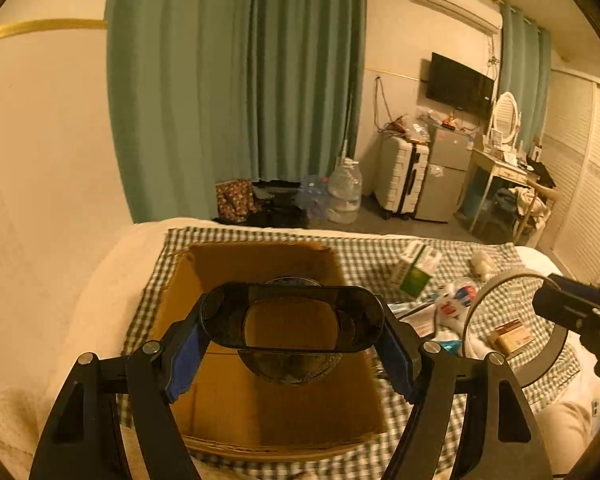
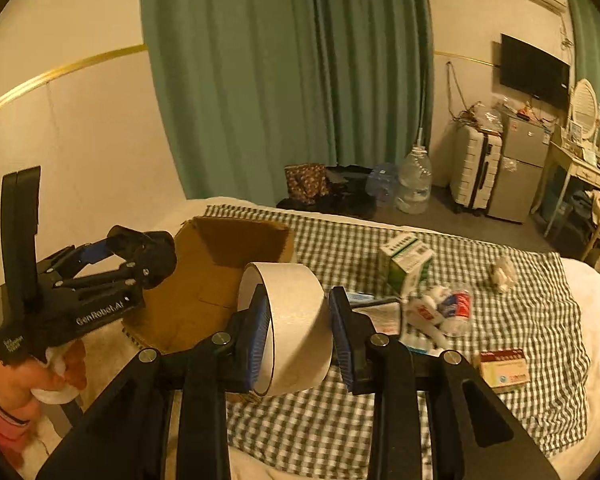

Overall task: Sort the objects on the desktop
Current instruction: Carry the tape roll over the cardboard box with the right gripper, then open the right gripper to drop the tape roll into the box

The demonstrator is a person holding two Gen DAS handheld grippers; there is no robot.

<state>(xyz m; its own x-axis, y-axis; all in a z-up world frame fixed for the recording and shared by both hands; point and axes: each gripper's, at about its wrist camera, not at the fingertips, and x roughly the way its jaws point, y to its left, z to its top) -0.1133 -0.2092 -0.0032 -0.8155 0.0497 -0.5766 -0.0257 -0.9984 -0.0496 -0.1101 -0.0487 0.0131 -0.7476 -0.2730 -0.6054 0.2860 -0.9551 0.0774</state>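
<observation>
Black plastic linkage arms with round silver screws at the pivots, behind blue ribbed pads (image 2: 259, 336) lining the jaws. White "GenRobot.AI" lettering along the left gripper (image 2: 140, 248) body (seen side-on). Bare-skinned hand (image 2: 24, 380) below it, pink sleeve at the wrist.

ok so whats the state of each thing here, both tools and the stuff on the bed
left tool: shut on a dark oval plastic case, held above the box
dark oval plastic case: gripped at both ends, off the bed
right tool: shut on a white tape roll
white tape roll: on edge, lifted
brown cardboard box: open
green and white carton: standing, tilted
checked cloth: spread flat
</observation>
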